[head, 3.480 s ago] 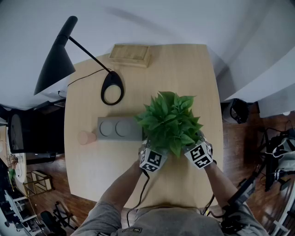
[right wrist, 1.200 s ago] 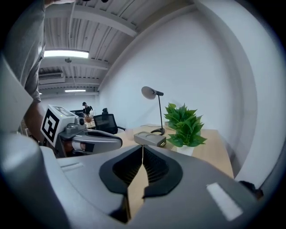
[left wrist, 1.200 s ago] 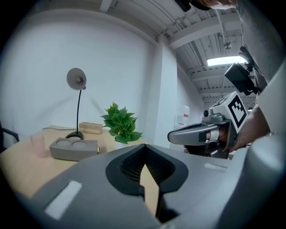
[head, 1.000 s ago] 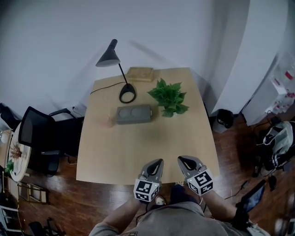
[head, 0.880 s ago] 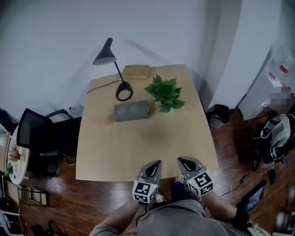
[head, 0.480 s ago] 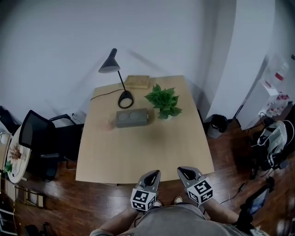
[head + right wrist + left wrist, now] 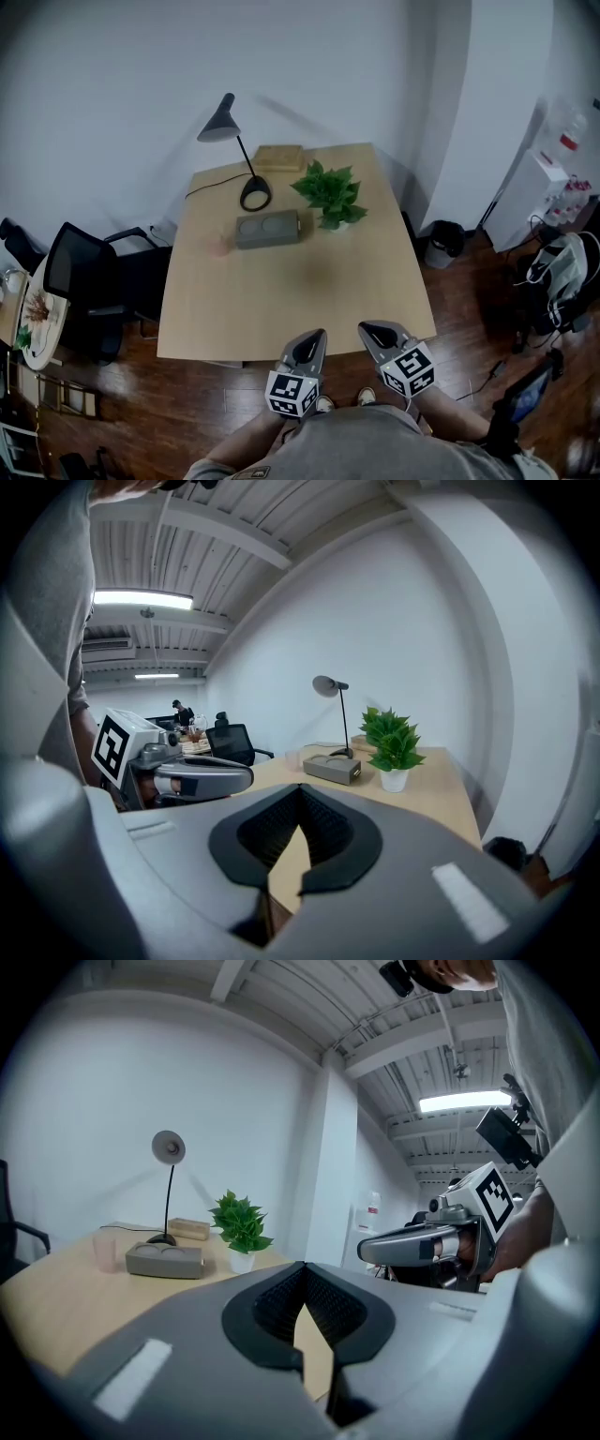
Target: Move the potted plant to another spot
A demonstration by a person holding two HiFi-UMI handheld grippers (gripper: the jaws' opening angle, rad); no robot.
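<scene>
The left hand-held gripper and right hand-held gripper, both closed and empty, have moved far back from the potted plant on the desk

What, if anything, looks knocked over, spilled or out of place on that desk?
Nothing stands out. The potted plant stands upright on the table, just right of the grey two-hollow tray. The desk lamp and pink cup are upright too, the wooden box lies flat, and no spill shows.
</scene>
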